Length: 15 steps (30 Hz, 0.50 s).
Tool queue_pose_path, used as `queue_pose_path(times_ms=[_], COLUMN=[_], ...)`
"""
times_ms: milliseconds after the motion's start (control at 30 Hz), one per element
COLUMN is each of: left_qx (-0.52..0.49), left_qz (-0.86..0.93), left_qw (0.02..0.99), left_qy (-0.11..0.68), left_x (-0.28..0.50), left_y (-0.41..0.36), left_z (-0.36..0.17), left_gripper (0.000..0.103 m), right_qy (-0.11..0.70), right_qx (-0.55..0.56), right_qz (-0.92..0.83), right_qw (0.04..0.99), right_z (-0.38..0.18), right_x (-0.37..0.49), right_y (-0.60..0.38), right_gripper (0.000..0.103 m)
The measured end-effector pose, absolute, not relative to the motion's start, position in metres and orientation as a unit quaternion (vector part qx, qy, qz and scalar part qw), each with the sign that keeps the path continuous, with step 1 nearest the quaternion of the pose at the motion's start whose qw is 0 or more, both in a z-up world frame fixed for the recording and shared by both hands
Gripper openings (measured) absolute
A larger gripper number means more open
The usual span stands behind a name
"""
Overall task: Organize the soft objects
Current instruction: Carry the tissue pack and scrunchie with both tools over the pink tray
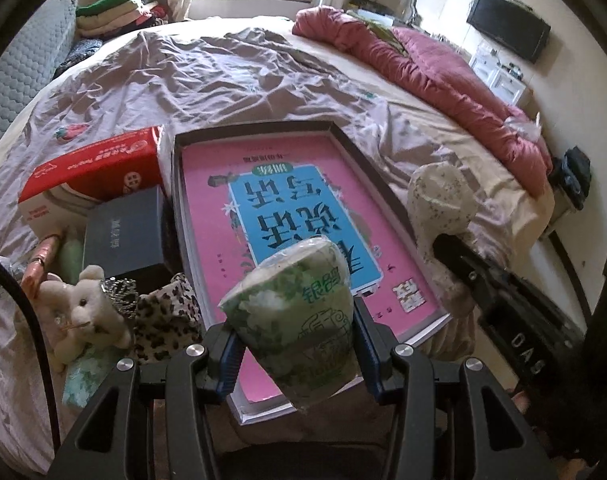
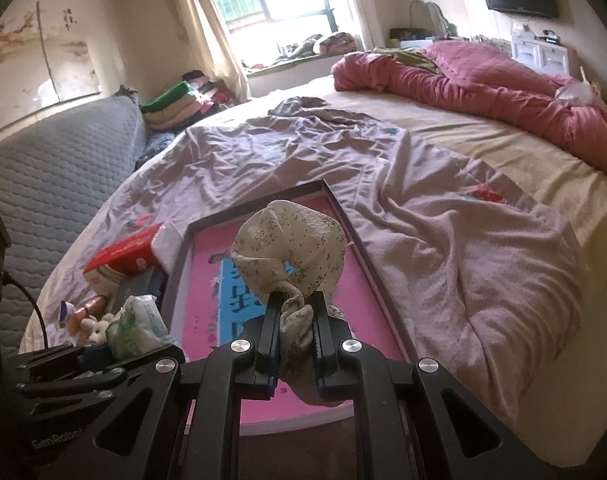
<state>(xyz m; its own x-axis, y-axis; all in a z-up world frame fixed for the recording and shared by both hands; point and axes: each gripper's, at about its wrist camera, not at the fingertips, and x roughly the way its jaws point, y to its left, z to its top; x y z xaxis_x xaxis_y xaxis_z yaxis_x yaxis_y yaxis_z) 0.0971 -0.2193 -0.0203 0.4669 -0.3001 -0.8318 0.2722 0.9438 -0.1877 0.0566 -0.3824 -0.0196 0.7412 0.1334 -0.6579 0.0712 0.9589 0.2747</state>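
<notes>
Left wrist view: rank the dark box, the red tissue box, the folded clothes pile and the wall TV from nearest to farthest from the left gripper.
From the left gripper, shut on a green tissue pack:
1. Dark box, just left, beside the tray.
2. Red tissue box, behind the dark box.
3. Folded clothes pile, far left, beyond the bed.
4. Wall TV, far right; too close to call against the pile.

Book (image 1: 303,216) in tray (image 1: 343,128); boxes (image 1: 103,184) left.
</notes>
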Motion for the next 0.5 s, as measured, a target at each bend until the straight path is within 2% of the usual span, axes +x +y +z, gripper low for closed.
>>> queue_pose_path(times_ms=[500], left_qx=[0.016], left_qz=[-0.163], left_qw=[0.836], left_qy=[0.523], left_x=[0.107], left_y=[-0.232], left_z=[-0.048], left_gripper=[0.049], right_qy=[0.375], right_qx=[0.142], right_qz=[0.022], right_qw=[0.916], right_z=[-0.037], right_x=[0.066], right_y=[-0.389], right_gripper=[0.013])
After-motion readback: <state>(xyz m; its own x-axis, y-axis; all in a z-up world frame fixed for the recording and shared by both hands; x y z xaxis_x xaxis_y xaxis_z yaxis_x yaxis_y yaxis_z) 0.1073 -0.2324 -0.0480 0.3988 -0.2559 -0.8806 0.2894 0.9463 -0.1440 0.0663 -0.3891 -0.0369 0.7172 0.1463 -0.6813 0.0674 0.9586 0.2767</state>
